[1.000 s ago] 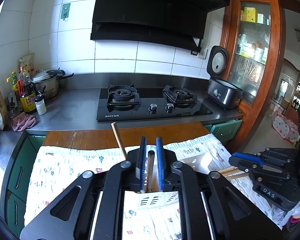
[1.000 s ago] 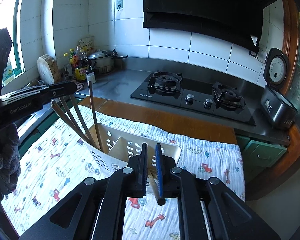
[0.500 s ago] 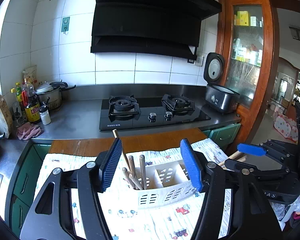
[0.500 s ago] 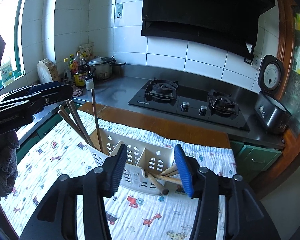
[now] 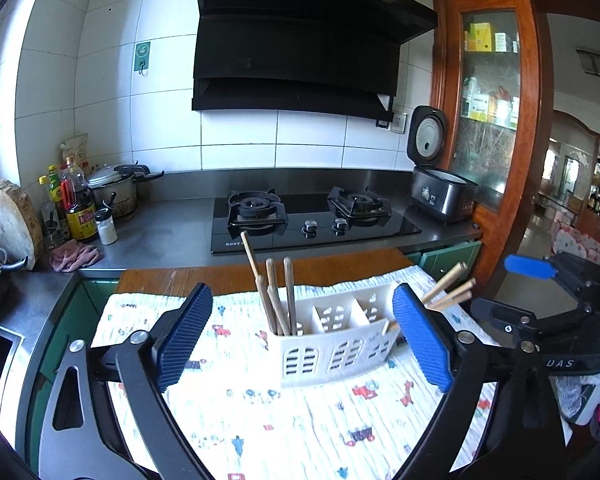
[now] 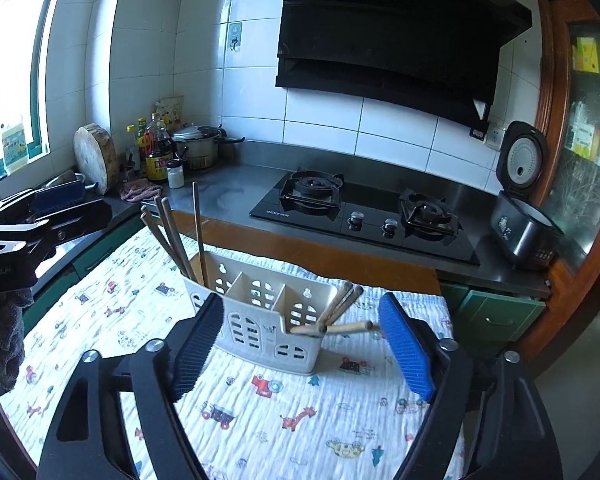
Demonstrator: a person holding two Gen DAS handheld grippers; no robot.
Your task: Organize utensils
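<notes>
Both hand-held grippers hanging spread and empty: left hand-held gripper and right hand-held gripper each facing the rack from the near side. Rack sitting on the printed cloth covering the bench, three compartments across. Sticks standing nearly upright in the left end cell; more sticks leaning low out of the right end cell, handles poking over the rim; middle cell looking empty.

Judging the sorting near done, with tidying the leaning bunch probably remaining. For doing that well: approaching with the right jaws wide, closing on the handles just above the rim, tipping them upright slowly rather than pushing sideways, since the light rack seems likely to slide on the cloth. Keeping the left jaws ready for bracing the rack wall.
</notes>
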